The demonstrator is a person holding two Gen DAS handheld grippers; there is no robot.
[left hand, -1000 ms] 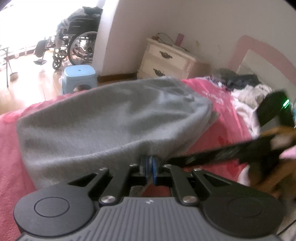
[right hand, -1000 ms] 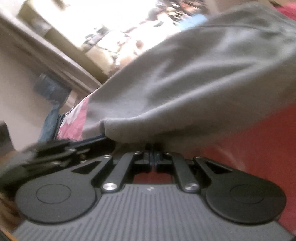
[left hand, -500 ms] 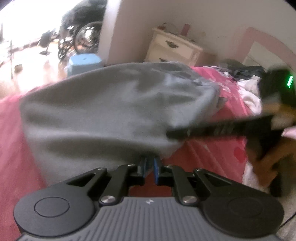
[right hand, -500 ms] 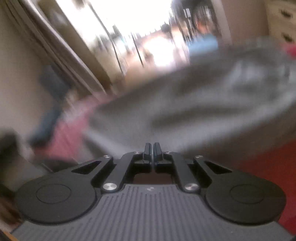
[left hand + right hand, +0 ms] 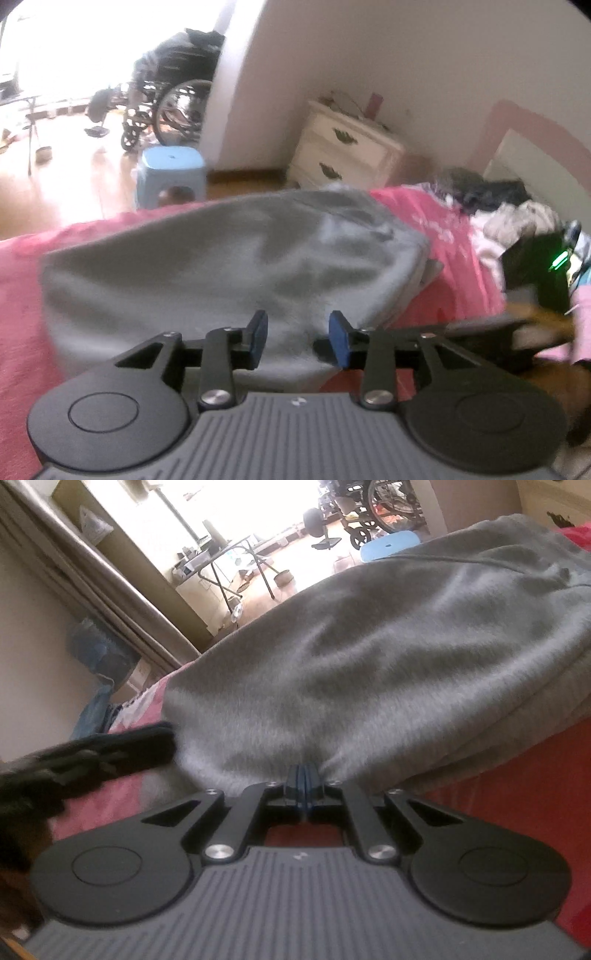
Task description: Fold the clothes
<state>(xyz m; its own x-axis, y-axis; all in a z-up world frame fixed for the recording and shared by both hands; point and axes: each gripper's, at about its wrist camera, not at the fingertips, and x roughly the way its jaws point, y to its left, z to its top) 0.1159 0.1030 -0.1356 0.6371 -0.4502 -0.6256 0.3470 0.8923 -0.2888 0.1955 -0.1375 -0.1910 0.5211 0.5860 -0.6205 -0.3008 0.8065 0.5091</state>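
Grey garment (image 5: 229, 266) is lying folded on the pink bedspread (image 5: 458, 258) in the left wrist view, its near edge just ahead of the left gripper (image 5: 297, 334), whose blue pads are standing apart and released. A blue stool (image 5: 170, 173), wheelchair (image 5: 166, 99) and white nightstand (image 5: 347, 151) are sitting far beyond the bed; piled clothes (image 5: 509, 210) are crowding the far right. In the right wrist view, the right gripper (image 5: 303, 786) is clenching the garment's near edge (image 5: 317, 753), with bare bedspread lying open on the right.
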